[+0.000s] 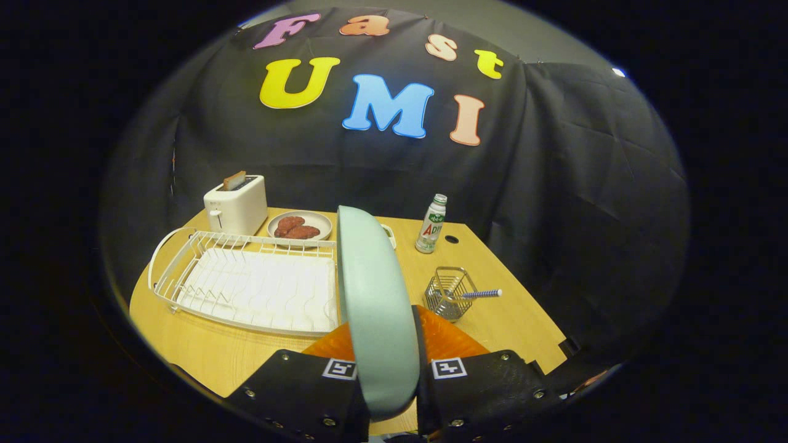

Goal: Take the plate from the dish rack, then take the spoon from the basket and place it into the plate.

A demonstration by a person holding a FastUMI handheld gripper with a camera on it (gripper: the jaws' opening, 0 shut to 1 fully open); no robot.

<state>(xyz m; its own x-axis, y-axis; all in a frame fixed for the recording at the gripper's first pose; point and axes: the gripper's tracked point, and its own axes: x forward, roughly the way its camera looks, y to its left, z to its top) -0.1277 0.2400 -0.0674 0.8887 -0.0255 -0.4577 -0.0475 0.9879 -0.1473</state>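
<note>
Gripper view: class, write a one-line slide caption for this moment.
Tongs shut on the pale green plate, held on edge above the table, dish rack beside it, spoon in the wire basket.

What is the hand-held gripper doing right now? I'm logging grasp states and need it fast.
Hand-held gripper: shut on the pale green plate, held on edge between both fingers, above the table.
</note>
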